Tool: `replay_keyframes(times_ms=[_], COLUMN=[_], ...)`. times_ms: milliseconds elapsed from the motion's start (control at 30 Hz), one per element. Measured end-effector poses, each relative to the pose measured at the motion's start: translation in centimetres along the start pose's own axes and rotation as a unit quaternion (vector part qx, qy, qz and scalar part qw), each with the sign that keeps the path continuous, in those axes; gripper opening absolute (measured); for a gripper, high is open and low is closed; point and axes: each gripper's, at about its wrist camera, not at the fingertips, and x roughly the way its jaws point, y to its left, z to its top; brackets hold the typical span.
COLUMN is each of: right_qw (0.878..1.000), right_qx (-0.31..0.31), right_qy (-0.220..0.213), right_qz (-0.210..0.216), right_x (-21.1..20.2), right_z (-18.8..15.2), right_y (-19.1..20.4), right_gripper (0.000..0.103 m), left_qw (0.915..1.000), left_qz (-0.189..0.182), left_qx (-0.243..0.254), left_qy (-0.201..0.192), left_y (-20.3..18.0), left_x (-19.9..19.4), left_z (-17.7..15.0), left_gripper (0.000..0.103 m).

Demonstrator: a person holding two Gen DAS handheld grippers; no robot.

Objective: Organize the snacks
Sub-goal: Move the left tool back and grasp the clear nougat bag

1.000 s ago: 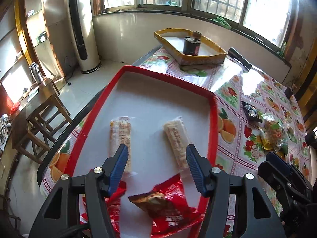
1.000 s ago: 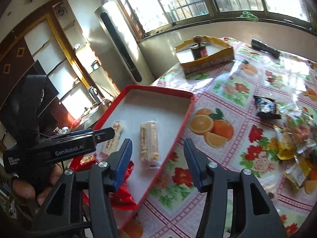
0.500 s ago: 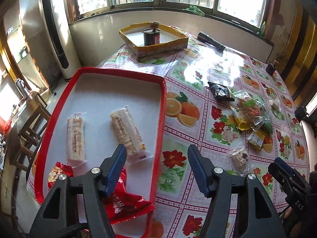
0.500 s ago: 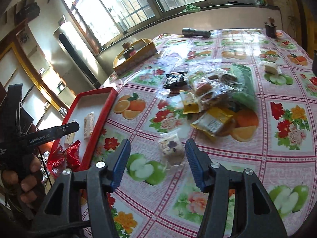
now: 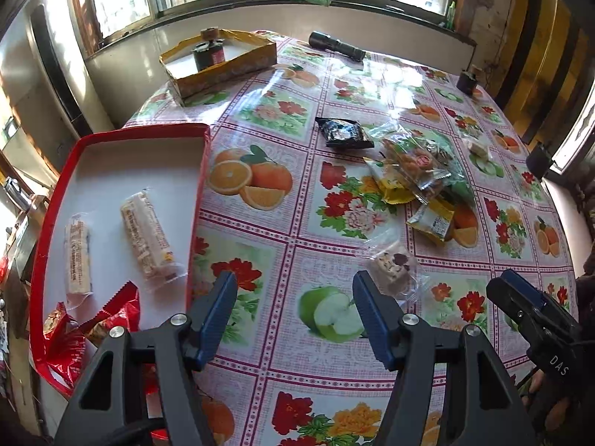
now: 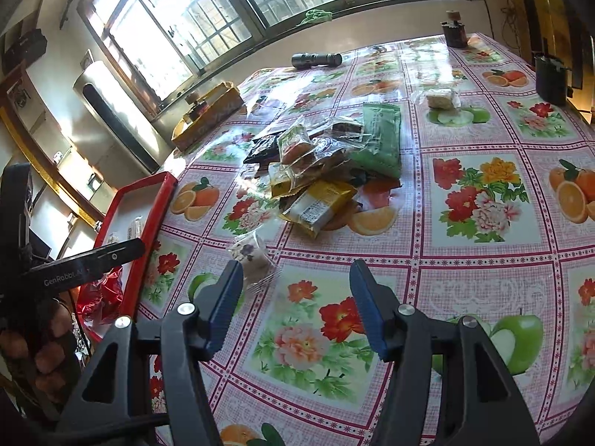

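A red tray [image 5: 199, 186] at the table's left holds two pale wrapped bars [image 5: 148, 236] and red snack bags [image 5: 111, 312]; it also shows in the right wrist view [image 6: 156, 208]. A pile of wrapped snacks [image 5: 412, 171] [image 6: 319, 163] lies mid-table. A clear-wrapped nougat piece [image 5: 394, 265] [image 6: 251, 254] lies apart, nearer me. My left gripper [image 5: 293, 293] is open and empty, above the tablecloth between tray and nougat. My right gripper [image 6: 295, 284] is open and empty, just right of the nougat.
A yellow box [image 5: 223, 65] with a dark jar stands at the far left. A black flashlight [image 5: 336, 45] lies at the back. A black snack packet [image 5: 344, 132] lies beside the pile. Dark cups [image 6: 552, 78] stand at the far right edge.
Both grippers have swung right, away from the tray toward the snack pile. The nougat piece is now close to both. Both stay open and empty.
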Motion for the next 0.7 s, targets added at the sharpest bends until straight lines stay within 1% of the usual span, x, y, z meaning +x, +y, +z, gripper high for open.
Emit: replay_keyframes(times_ms=[100,200,267,433,500,600,667,700], right_qw=[1.000,1.000,1.000,1.000,1.000,0.999,0.999,0.999], right_qx=[0.003,0.005,0.007,0.019,0.022,0.027,0.027,0.028], right_qy=[-0.001,-0.001,-0.001,-0.007,-0.010,-0.011,-0.012,-0.011], right_qz=[0.001,-0.001,-0.002,-0.011,-0.015,-0.018,-0.020,-0.020], right_x=[-0.1,-0.2,-0.2,-1.0,-1.4,-1.6,-1.5,-1.4], right_z=[0.0,0.1,0.1,0.1,0.1,0.1,0.3,0.4], right_y=[-0.4,-0.8,-1.0,-2.0,-2.4,-2.9,-3.1,-3.1], right_gripper=[0.061,0.061,0.062,0.063,0.064,0.065,0.065,0.065], left_qw=[0.9998,0.9976,0.9957,0.9916,0.9899,0.9882,0.9888,0.9903], left_qz=[-0.020,-0.064,-0.080,-0.089,-0.094,-0.098,-0.090,-0.083], left_qx=[0.001,-0.015,-0.031,-0.068,-0.079,-0.085,-0.078,-0.071], left_qy=[0.010,0.023,0.034,0.065,0.070,0.082,0.091,0.086], left_y=[-1.0,-1.9,-2.5,-3.9,-4.3,-5.0,-5.4,-5.6], left_x=[0.5,1.4,2.4,5.1,5.9,7.1,7.9,8.0], left_z=[0.0,0.1,0.3,0.7,0.9,1.1,1.1,1.1], left_gripper=[0.065,0.065,0.065,0.065,0.065,0.065,0.064,0.064])
